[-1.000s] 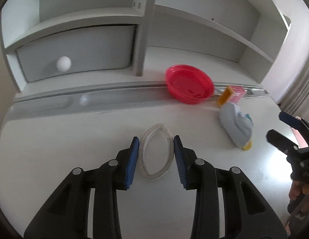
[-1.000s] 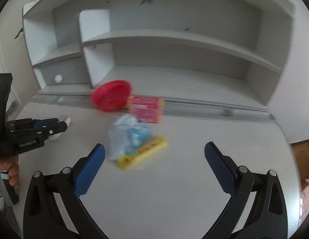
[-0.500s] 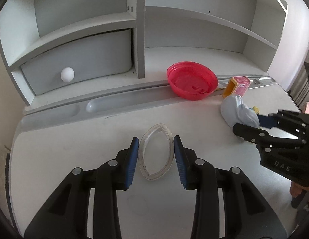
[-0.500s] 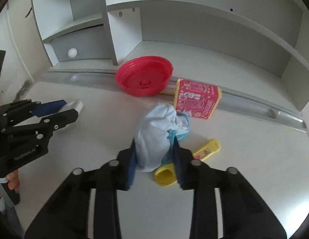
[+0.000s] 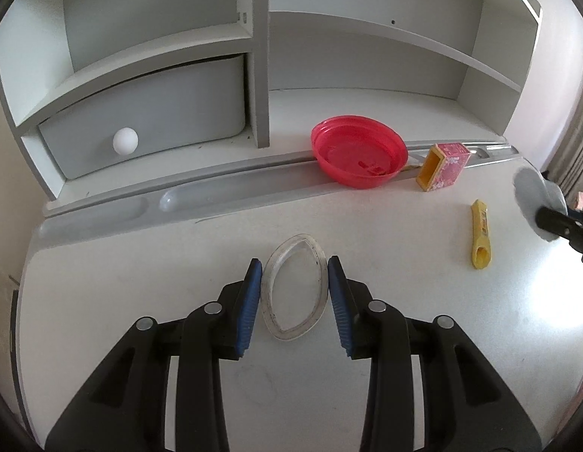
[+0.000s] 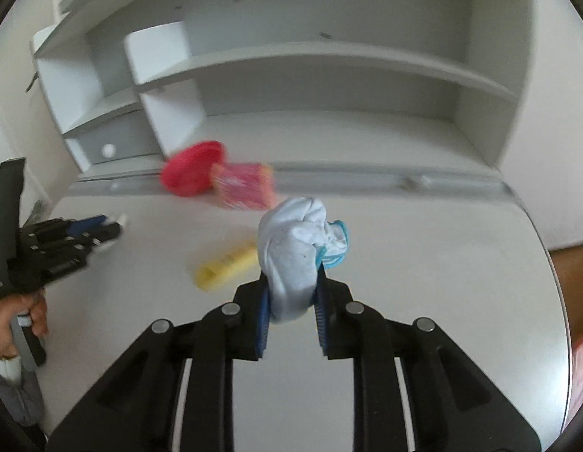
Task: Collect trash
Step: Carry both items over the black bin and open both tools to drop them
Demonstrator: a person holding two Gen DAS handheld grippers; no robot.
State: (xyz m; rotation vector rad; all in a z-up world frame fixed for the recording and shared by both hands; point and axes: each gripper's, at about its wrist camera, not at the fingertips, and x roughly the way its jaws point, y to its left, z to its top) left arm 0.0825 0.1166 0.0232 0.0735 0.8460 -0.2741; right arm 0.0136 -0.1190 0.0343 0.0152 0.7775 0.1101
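Observation:
My left gripper point(image 5: 294, 297) is shut on a clear plastic lid point(image 5: 304, 243), squeezed into an oval just above the white desk point(image 5: 140, 282). My right gripper point(image 6: 291, 301) has a crumpled white and blue wad point(image 6: 295, 248) between its pads. Its jaws are closing on the wad, which hangs clear of the desk. In the left wrist view that wad point(image 5: 528, 192) shows at the far right edge. A yellow wrapper point(image 5: 479, 237) lies flat on the desk. A pink box point(image 5: 447, 165) lies beside a red plastic bowl point(image 5: 361, 156) at the back.
White shelves rise behind the desk, with a grey drawer and its white knob point(image 5: 125, 141) at the left. A grey groove point(image 5: 216, 196) runs along the desk's back edge. A hand point(image 6: 24, 320) holds the left gripper point(image 6: 107, 228).
My right gripper closed on the white wad and carried it up and to the right, leaving the yellow wrapper bare on the desk. The left gripper kept still with the lid.

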